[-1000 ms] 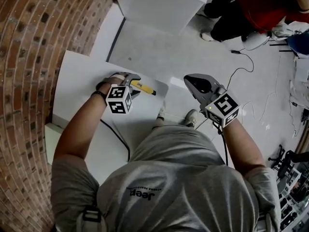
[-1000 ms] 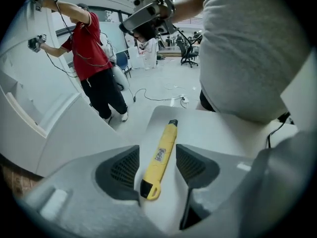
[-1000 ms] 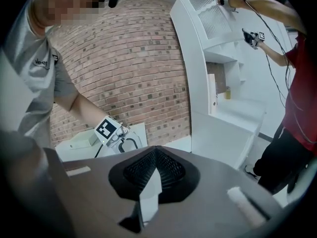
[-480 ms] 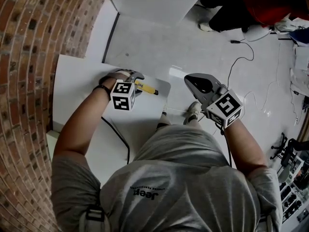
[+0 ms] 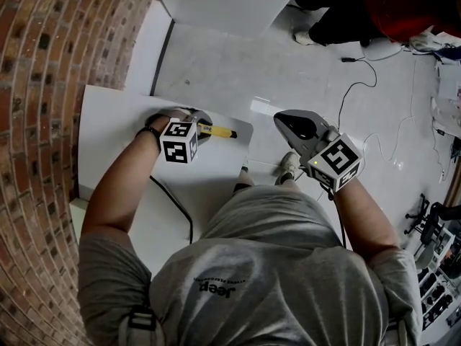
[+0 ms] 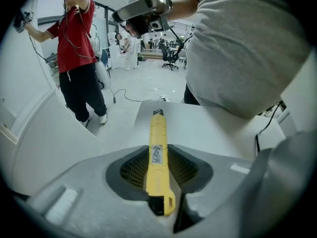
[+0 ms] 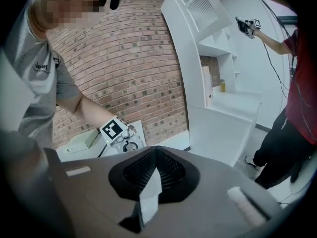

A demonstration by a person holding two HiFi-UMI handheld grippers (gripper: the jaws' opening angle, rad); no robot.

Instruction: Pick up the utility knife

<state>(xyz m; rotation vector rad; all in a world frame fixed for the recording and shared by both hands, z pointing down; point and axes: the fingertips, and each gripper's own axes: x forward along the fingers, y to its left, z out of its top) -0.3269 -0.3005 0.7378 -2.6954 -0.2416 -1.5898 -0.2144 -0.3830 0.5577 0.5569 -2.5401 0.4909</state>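
A yellow utility knife lies on the white table, its tip pointing right toward the table's edge. My left gripper is angled down over its handle end, which it hides in the head view. In the left gripper view the knife runs straight out between the two black pads. The jaws have just been closing and now press on its sides. My right gripper hovers over the floor to the right of the table, away from the knife. Its jaws look shut, with nothing in them.
A brick wall borders the table on the left. A white cabinet stands beyond it. A black cable crosses the table near my body. A person in red stands at the far right, with cords on the floor.
My left gripper has tipped further down and settled a little closer over the knife's handle. The knife has stayed where it lay. The right gripper has hardly moved.
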